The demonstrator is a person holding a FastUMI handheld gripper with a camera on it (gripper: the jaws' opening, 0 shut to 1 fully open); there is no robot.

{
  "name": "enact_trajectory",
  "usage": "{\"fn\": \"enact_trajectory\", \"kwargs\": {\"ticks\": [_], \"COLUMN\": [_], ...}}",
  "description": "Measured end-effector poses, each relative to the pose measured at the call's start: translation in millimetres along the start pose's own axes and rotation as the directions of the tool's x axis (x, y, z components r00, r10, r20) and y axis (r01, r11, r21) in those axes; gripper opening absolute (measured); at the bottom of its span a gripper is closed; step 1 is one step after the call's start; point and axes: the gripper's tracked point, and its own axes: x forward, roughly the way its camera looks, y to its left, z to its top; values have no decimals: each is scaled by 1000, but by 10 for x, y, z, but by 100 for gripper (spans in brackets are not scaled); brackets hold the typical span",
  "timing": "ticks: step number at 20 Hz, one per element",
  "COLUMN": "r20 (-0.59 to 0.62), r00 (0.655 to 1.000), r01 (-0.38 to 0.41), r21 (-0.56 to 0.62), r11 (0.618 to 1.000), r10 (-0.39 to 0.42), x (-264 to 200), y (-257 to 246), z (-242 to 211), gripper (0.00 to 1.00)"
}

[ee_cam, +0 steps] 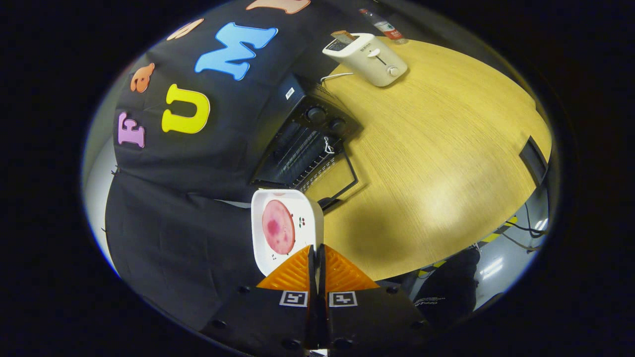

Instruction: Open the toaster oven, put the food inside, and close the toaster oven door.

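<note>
The gripper (316,258) was rolled hard to one side, so the round wooden table (446,163) stood tilted across the scene. Its fingers were drawn close together and pinched the near rim of a white plate (310,210), which was held edge-on between them and lifted clear of the table. A round pink slice of food (278,226) lay flat on the plate. Just beyond the plate stood the black toaster oven (307,144) against the booth wall, its glass door (333,179) dropped open onto the tabletop and its wire rack showing. Farther off sat a cream toaster (369,58) with bread in its slot, a bottle (384,25) behind it.
</note>
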Motion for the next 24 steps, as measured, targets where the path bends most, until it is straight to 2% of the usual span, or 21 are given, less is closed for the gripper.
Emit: {"fn": "enact_trajectory", "kwargs": {"ticks": [3,9,20,24], "r20": [6,28,99,133], "r00": [1000,999,994,990], "r01": [13,-22,14,-3], "r21": [11,93,244,303], "r11": [1000,995,970,953], "r10": [-13,20,-39,-39], "x": [207,730,1755,2113], "y": [77,241,34,39], "z": [23,237,720,872], "gripper": [2,2,2,2]}}
